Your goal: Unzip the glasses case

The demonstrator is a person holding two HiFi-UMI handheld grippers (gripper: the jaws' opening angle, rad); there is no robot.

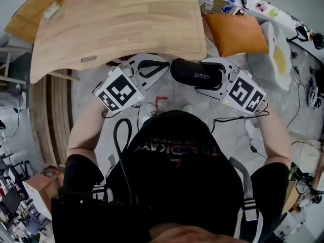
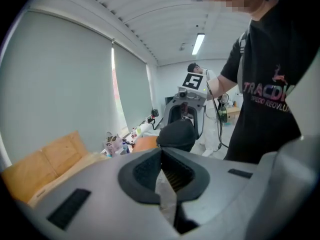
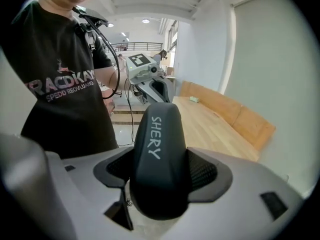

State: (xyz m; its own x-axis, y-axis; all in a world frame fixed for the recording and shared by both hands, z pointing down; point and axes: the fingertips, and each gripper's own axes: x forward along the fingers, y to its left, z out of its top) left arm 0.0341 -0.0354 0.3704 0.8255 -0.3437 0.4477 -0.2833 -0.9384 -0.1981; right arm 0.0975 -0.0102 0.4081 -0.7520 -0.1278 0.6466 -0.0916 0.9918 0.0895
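"SHERY" reads in pale letters along the black glasses case, plain in both the head view and the right gripper view. The right gripper clamps the case across its middle, one end sticking out past the jaws. It is held in the air in front of the person, just off the wooden tabletop. The left gripper has its jaws pressed together and nothing visible between them, tips right at the case's free end. The black T-shirt print starts "TRAC"; the rest is unclear.
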